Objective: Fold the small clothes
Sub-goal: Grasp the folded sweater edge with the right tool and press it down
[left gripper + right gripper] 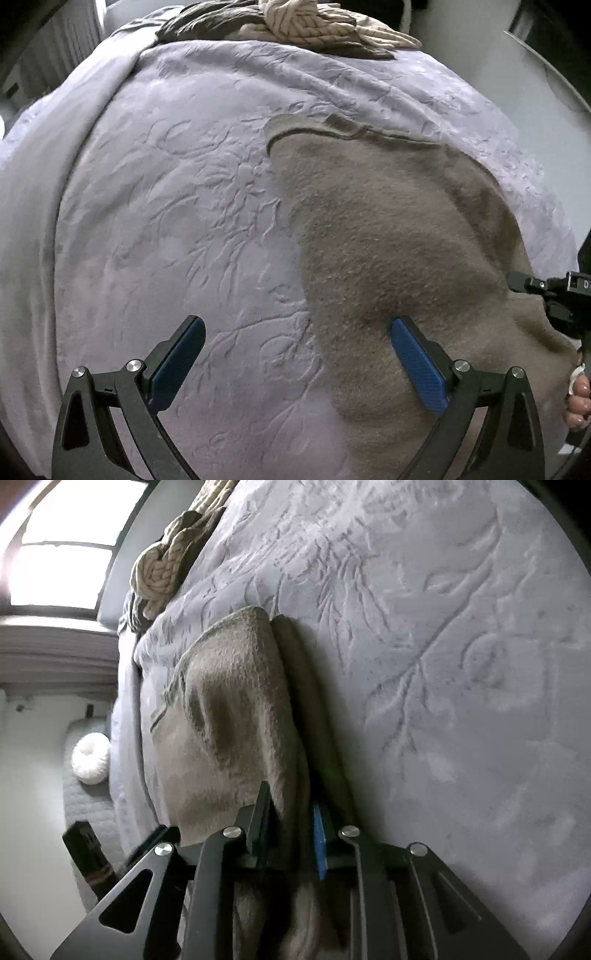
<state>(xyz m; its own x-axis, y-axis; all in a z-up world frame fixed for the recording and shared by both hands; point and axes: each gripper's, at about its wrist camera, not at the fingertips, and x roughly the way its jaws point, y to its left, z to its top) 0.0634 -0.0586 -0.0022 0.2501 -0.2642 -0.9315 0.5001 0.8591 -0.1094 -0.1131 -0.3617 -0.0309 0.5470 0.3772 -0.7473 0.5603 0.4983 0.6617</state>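
Lengthwise away from the cameras, taupe fleece garment (pixel 399 236) pinched in right hand-held gripper (pixel 291 823), left hand-held gripper (pixel 295 354) wide apart.

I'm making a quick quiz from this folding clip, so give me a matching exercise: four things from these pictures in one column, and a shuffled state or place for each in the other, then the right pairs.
Column one:
1. left tool
2. right tool
3. knitted cream garment
4. lilac bedspread

Column two:
A. bunched up at the far edge of the bed
B. open, one blue pad over the cover, one over the fleece
C. spread flat, embossed with leafy patterns
D. shut on the taupe fleece garment

Pairs: 1-B, 2-D, 3-A, 4-C
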